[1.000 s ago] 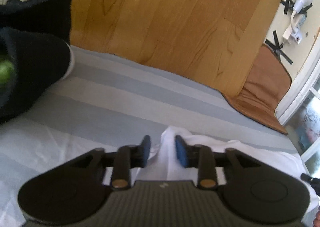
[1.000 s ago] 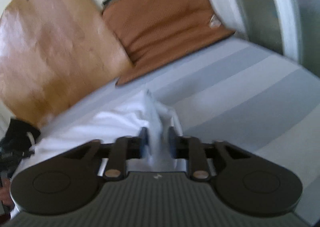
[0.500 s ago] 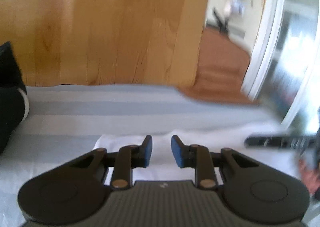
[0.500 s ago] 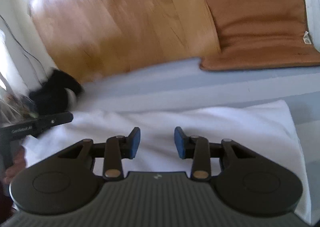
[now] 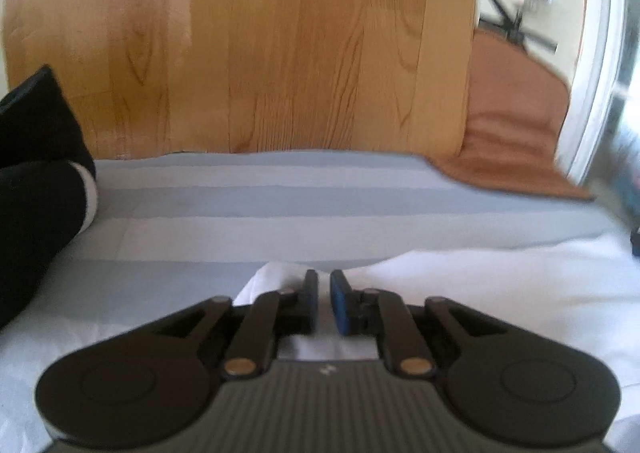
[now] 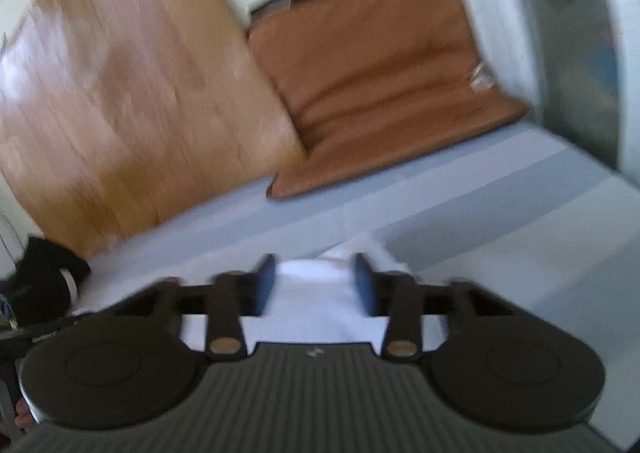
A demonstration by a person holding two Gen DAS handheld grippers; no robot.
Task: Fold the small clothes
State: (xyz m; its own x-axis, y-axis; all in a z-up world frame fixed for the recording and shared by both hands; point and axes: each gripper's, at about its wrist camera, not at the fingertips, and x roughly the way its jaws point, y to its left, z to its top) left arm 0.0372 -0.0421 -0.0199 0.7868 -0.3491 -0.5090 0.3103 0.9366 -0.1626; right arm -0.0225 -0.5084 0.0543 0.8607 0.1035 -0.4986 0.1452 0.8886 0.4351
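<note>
A white garment (image 5: pixel 500 281) lies spread on the striped grey-blue bed sheet (image 5: pixel 280 205). My left gripper (image 5: pixel 324 293) sits at the garment's left corner, its blue pads closed to a thin gap with a fold of white cloth between them. In the right wrist view the garment (image 6: pixel 316 301) lies under my right gripper (image 6: pixel 314 277), whose jaws stand wide apart over the cloth near its right corner. That view is blurred.
A black garment (image 5: pixel 36 181) lies at the left of the bed; it also shows in the right wrist view (image 6: pixel 44 281). Beyond the bed edge are a wooden floor (image 5: pixel 280 53) and a brown mat (image 6: pixel 380 93). A white door frame (image 5: pixel 592 73) stands at the right.
My left gripper's jaws closed from open onto the garment's left corner. My right gripper swung right toward the garment's right corner and stays open.
</note>
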